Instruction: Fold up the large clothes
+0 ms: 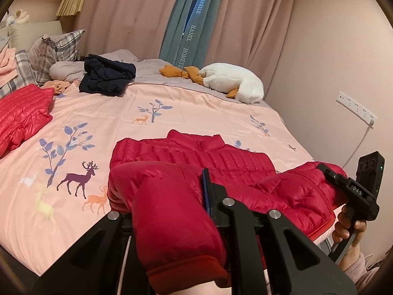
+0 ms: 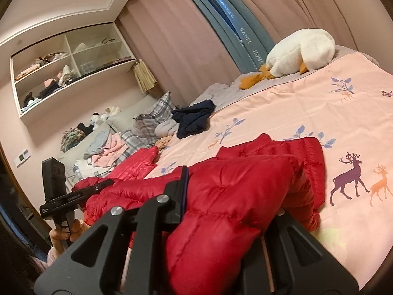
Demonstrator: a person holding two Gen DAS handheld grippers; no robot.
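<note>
Both hand-held grippers low, level, clamped on red puffer jacket (image 1: 196, 162)

The right gripper (image 2: 221, 209) is clamped on a sleeve of the red puffer jacket (image 2: 245, 172), which spreads ahead of it over the pink deer-print bedspread (image 2: 319, 103). To its left the left gripper (image 2: 73, 194) apparently pinches another jacket edge. Far ahead lies a white plush goose (image 2: 299, 51).
</note>
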